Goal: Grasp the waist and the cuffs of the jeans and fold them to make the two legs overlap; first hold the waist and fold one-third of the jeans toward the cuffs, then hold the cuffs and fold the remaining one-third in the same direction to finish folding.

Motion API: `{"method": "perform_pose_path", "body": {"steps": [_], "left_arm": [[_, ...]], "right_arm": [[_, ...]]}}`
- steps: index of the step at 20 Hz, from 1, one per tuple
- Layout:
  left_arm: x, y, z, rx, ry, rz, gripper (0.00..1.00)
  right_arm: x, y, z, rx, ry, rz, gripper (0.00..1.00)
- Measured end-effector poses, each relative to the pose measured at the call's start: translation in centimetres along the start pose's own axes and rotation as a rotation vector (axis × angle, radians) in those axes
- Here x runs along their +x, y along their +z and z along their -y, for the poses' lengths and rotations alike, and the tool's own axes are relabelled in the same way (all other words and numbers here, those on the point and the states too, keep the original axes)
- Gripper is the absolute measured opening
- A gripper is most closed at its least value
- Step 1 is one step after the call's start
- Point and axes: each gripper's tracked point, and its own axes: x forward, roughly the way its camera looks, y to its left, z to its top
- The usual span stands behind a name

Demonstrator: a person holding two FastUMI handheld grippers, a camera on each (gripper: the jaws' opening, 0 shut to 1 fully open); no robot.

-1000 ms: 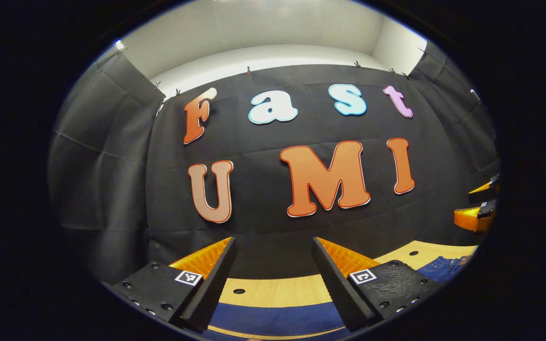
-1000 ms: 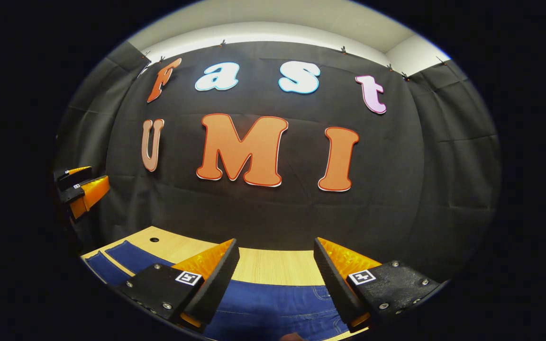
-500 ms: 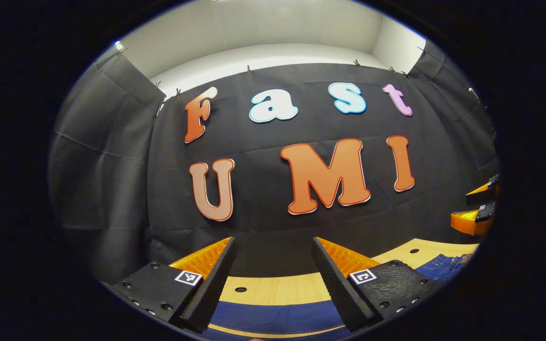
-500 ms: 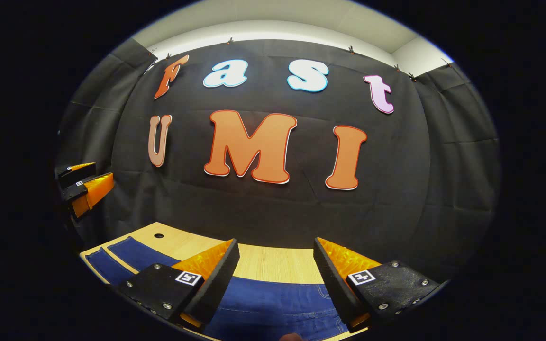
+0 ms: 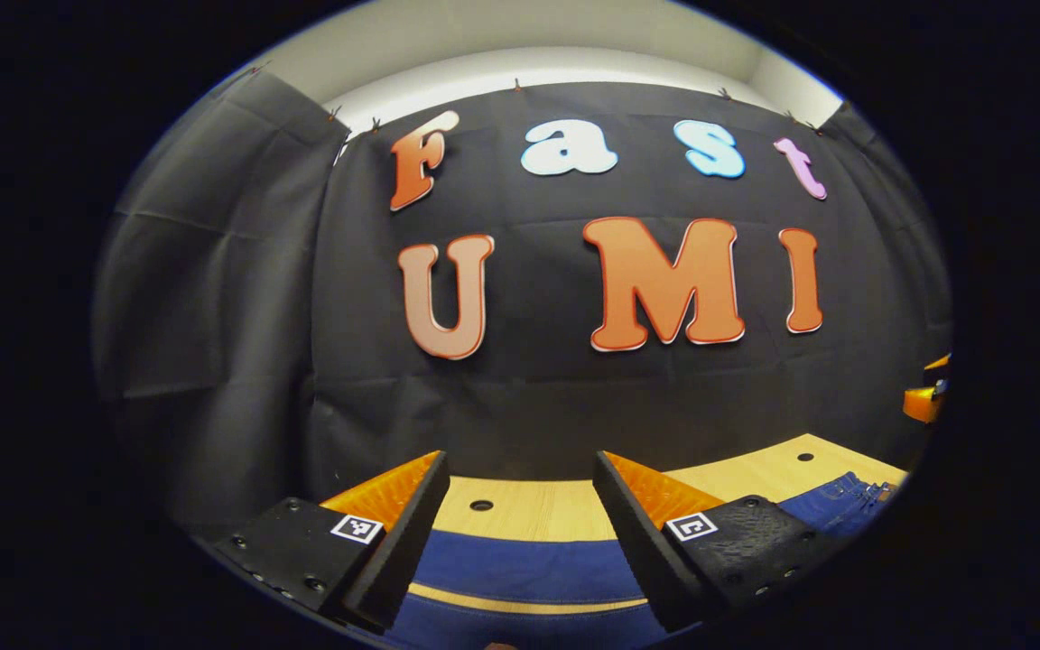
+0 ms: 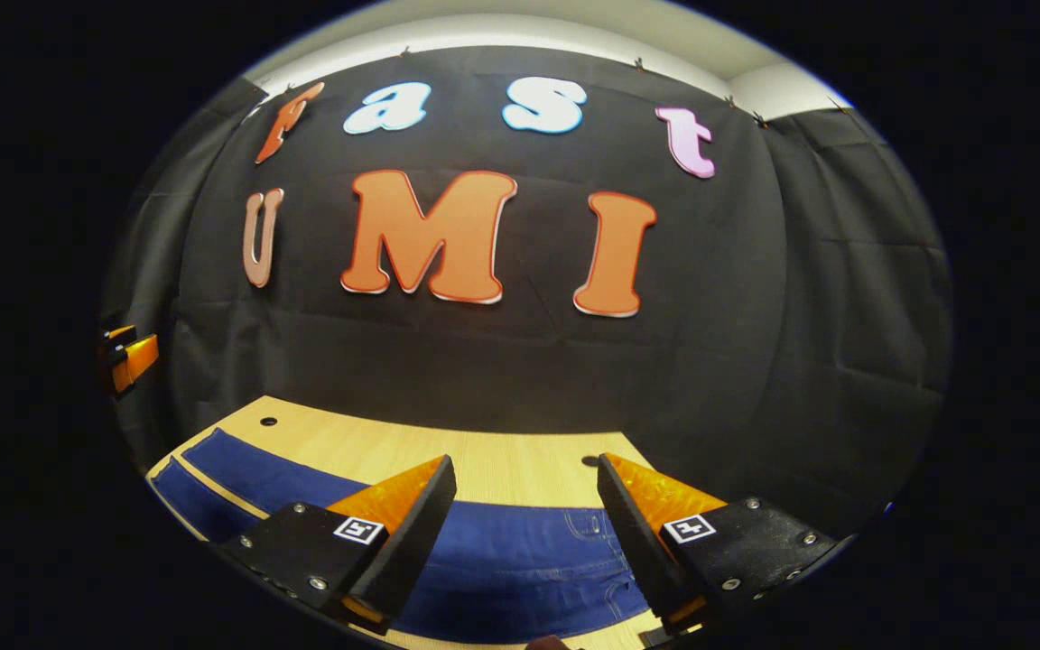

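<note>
Left gripper view: left gripper [image 5: 520, 542], right gripper [image 6: 524, 542] wide open, empty, above flat jeans [image 6: 520, 560].

dark blue jeans [image 6: 520, 560], light wood table [image 6: 412, 447]

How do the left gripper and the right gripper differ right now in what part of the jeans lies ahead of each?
Between the left gripper's fingers run plain legs of the jeans with a strip of table between them; ahead of the right gripper lies the stitched, pocketed end. From the left gripper view that end sits far right. Both are open, holding nothing, above the jeans.
</note>
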Motion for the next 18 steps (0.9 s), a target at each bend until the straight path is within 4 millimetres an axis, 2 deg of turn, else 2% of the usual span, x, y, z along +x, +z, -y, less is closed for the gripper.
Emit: {"method": "perform_pose_path", "body": {"steps": [5,9,16,18], "left_arm": [[-0.1,-4.9,-4.5,-0.112,0.063,-0.152,0.98],[-0.7,-9.8,-7.8,-0.223,0.121,-0.285,0.97],[-3.3,-18.9,-13.6,-0.423,0.250,-0.520,0.97],[-4.6,-21.6,-14.2,-0.499,0.266,-0.595,0.98]], "right_arm": [[0.5,-3.7,2.1,0.067,-0.026,-0.126,0.97],[0.4,-7.4,3.1,0.155,-0.025,-0.246,0.98],[0.1,-15.1,5.3,0.261,-0.062,-0.479,0.98],[-0.1,-17.7,6.0,0.292,-0.078,-0.559,0.98]]}}
